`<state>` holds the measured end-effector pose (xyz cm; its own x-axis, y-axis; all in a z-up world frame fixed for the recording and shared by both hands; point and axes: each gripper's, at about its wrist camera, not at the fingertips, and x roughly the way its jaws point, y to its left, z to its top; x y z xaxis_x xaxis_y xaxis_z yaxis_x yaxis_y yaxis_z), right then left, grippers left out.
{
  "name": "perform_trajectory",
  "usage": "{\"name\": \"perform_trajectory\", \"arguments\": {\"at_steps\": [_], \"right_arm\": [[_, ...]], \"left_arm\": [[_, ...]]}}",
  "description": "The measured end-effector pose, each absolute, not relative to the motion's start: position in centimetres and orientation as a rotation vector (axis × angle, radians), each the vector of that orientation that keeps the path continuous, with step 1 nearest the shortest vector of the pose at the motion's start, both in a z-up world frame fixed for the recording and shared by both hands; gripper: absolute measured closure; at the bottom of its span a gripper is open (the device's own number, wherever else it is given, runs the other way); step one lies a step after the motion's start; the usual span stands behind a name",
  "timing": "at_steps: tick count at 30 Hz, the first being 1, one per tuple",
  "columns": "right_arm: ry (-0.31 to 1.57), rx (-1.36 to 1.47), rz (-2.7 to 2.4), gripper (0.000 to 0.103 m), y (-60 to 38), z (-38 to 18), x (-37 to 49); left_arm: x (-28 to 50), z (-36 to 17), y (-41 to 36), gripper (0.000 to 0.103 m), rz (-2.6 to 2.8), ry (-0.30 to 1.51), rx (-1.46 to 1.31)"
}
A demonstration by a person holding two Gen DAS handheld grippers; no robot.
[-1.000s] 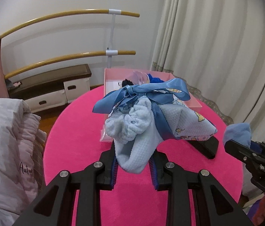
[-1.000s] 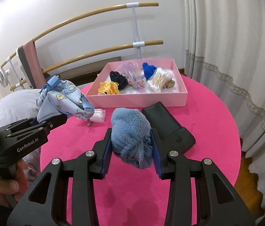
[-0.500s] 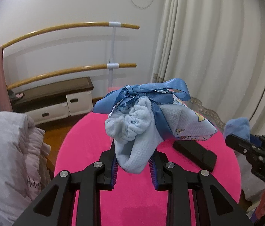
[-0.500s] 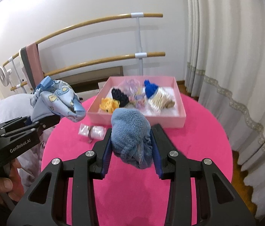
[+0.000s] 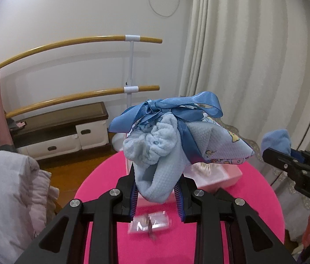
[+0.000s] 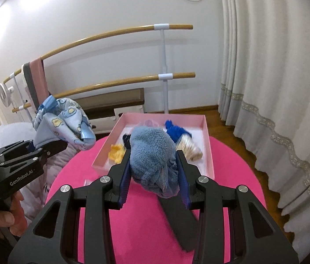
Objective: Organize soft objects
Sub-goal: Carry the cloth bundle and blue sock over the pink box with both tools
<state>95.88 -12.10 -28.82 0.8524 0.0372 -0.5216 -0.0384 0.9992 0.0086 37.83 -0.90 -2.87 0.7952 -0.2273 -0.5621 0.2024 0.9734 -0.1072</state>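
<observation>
A pale blue baby-cloth bundle [image 5: 155, 154], tied with a blue satin ribbon [image 5: 166, 110], is being pinched by its lower end between the narrowly set fingers of the left gripper [image 5: 156, 194] and is being held in the air above the near half of the round pink table [image 5: 102, 187]. A blue fleece cloth [image 6: 152, 158] is being gripped the same way by the right gripper [image 6: 153, 183], its fingers pressed against both sides of the wad, above the table's middle. A pink tray [image 6: 208, 145] is sitting at the table's far edge; a royal-blue piece [image 6: 177, 132], a cream knitted piece [image 6: 189, 148], a yellow piece [image 6: 116, 151] and a dark piece [image 6: 125, 139] are lying inside it. A black case [image 6: 177, 217] is lying on the table just before the tray's near rim, partly hidden by the right gripper. A small clear packet [image 5: 149, 222] is lying near the tray's near left corner. A hand [image 6: 0, 217] is seen wrapped around the left gripper's handle.
</observation>
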Motion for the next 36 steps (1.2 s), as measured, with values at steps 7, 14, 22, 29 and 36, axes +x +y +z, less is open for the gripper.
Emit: {"name": "perform_trajectory", "arguments": {"at_steps": [7,14,22,29,36], "right_arm": [[0.567,0.033,0.056,0.068,-14.1,-27.4,101.6],[0.622,0.077,0.067,0.068,-16.0,-27.7,107.3],[0.691,0.140,0.061,0.068,-18.5,-29.8,112.1],[0.760,0.166,0.032,0.068,-20.0,-32.1,116.0],[0.810,0.189,0.009,0.062,-20.8,-33.9,118.8]], "left_arm": [[45.6,-2.7,-1.1,0.078,-0.246,0.644,-0.066],[52.7,-3.2,-2.1,0.078,-0.235,0.686,-0.075],[61.3,-4.7,-4.7,0.078,-0.227,0.769,-0.083],[68.8,-6.6,-6.2,0.077,-0.217,0.857,-0.091],[76.0,-8.4,-7.7,0.046,-0.176,0.943,-0.078]]}}
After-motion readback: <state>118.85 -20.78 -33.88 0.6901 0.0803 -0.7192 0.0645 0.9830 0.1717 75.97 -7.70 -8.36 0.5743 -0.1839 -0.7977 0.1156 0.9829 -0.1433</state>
